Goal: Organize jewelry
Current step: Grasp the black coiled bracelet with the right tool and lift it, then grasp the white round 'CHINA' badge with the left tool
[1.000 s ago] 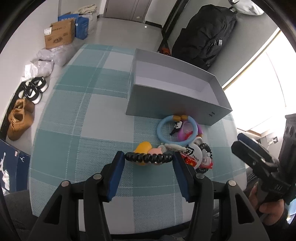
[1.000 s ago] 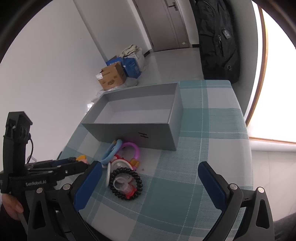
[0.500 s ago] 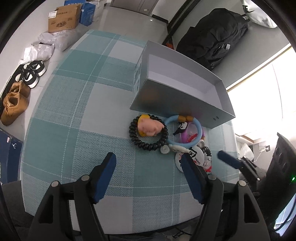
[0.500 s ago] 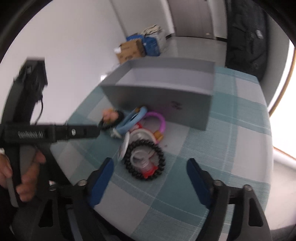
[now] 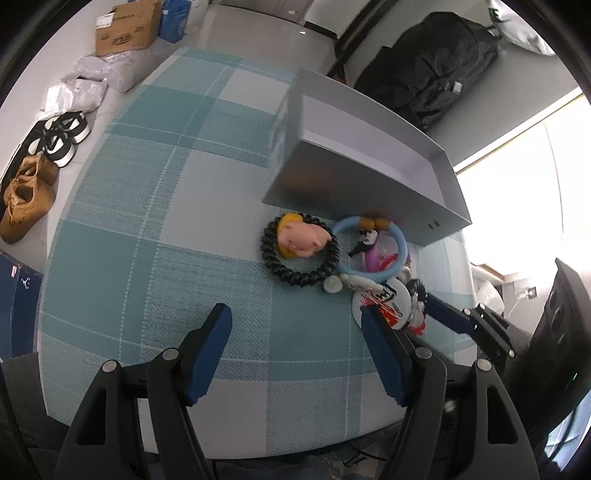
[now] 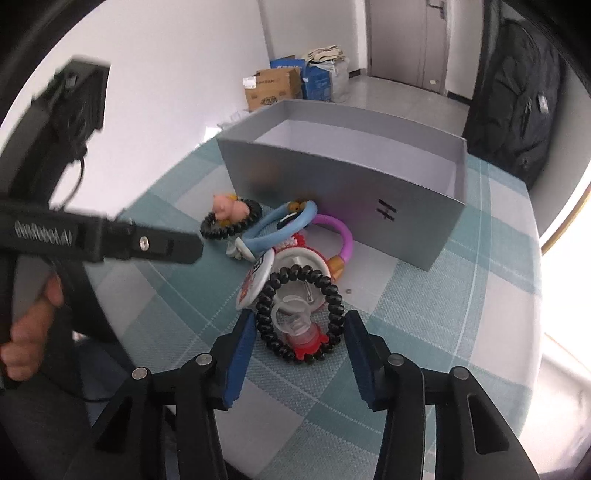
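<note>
A grey open box point(image 5: 369, 155) stands on the checked table; it also shows in the right wrist view point(image 6: 343, 184). Jewelry lies piled before it: a black coil ring with a pink pig charm point(image 5: 299, 243), a blue ring point(image 5: 371, 247), a purple ring point(image 6: 340, 236), a white round badge point(image 5: 388, 299) and a second black coil ring with a red charm point(image 6: 299, 314). My left gripper point(image 5: 295, 332) is open and empty, back from the pile. My right gripper point(image 6: 299, 332) is open, its fingers on either side of the second black coil ring.
A black backpack point(image 5: 428, 62) leans on the wall beyond the box. Cardboard boxes point(image 5: 125, 27), bags and shoes point(image 5: 26, 192) lie on the floor to the left. The table's near edge is just under both grippers.
My left gripper let go of the pig coil ring, opened and drew back. My right gripper moved in and narrowed around the second black coil ring.
</note>
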Available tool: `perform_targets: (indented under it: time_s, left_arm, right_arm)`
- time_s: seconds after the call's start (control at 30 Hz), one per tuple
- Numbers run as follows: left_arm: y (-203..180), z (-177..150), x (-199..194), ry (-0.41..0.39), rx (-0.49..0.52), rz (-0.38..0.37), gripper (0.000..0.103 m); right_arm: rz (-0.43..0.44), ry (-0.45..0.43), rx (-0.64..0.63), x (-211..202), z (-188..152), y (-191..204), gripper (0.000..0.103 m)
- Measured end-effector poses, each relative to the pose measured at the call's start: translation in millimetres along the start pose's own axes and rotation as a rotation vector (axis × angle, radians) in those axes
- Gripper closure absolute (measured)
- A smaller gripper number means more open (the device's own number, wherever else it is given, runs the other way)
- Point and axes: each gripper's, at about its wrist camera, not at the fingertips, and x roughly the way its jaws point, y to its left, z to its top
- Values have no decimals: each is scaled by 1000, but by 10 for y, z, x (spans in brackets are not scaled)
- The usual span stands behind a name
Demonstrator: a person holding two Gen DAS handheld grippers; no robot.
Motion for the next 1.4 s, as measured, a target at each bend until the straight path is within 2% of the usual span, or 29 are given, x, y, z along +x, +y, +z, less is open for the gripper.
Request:
perform_targets:
  time_s: [0.2,0.33,0.53,0.67,0.9,1.1,1.2,1.23,1.4]
  left_arm:
    - [-71,-34,1,12,33,-27,34]
    - [-136,-58,-22,10,64,-59,34]
    - [-394,-158,63,35,162,-114,35]
    - [-522,-167,151,30,199,-85,35]
    - [-591,-85,266,-21,161,-61,35]
    - [-762,-64,360,-52,226,-9,35]
    - [-773,-74,377,-64,247,15,43]
    - [-771,-79,374,-68,253,26,50]
    - [-753,-59,371,-81,241,63,66]
  right_arm:
    - [95,-47,134,-169,4,-302,56]
    - [121,-82,187,-266,12,-441,56]
    - [113,-124,247,-458,1,-593,56]
    - [118,-143,270,-506,36,-630,56]
    - [130,-172,257,-540,49,-612,55]
    - [141,-191,263,-580,26,-639,54]
    - [143,-193,267,-587,12,-645,54]
    - [143,-194,267,-590,11,-644,54]
    - [140,-197,260,-605,10,-621,54]
